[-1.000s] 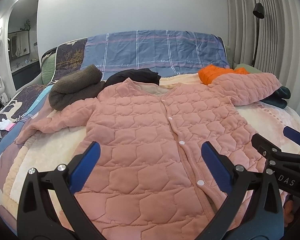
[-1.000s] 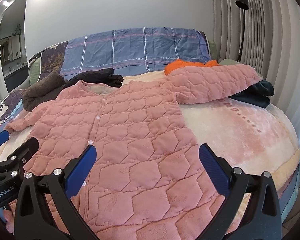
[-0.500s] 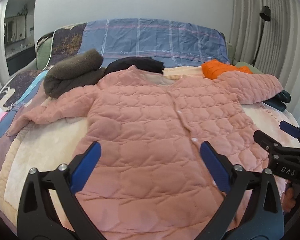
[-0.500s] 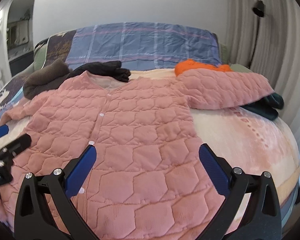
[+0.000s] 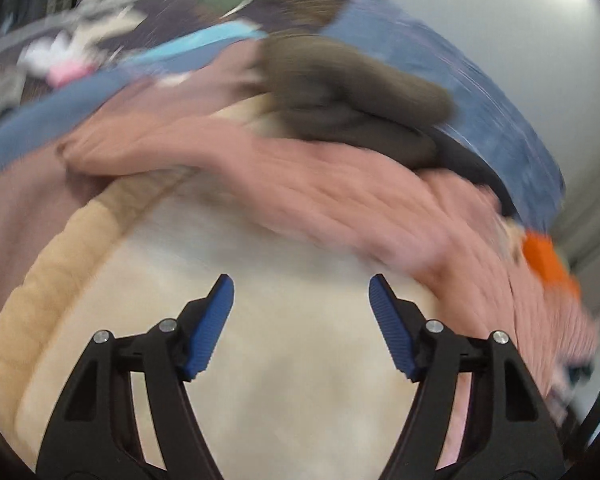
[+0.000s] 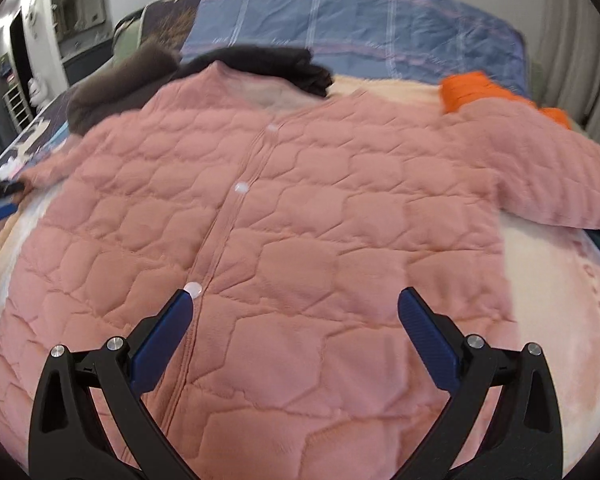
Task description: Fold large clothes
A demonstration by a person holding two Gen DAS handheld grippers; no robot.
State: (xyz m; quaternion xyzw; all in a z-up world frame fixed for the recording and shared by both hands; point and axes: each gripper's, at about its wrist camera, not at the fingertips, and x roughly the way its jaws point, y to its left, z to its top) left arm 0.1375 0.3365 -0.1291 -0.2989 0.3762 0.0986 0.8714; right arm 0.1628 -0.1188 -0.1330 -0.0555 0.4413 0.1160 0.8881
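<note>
1. A pink quilted jacket [image 6: 284,216] lies spread flat, front up, on a cream blanket [image 6: 556,304] on the bed, filling the middle of the right wrist view; its snap buttons run down the centre.
2. The right gripper [image 6: 296,308] hovers over the jacket's lower half at the bottom of the frame, jaws spread wide with nothing between them.
3. The left gripper [image 5: 301,292] sits low in its own, heavily blurred view, above bare cream blanket [image 5: 300,360]; its jaws have just been closing, yet they are apart and empty.
4. One jacket sleeve [image 5: 204,148] stretches across that frame from centre left toward the right.
5. A brown rolled garment [image 5: 348,84], probably fleece, lies above the sleeve; a black garment [image 6: 268,62] rests at the collar.
6. An orange garment [image 6: 468,90] shows at upper right, beside the other sleeve [image 6: 540,168].
</note>
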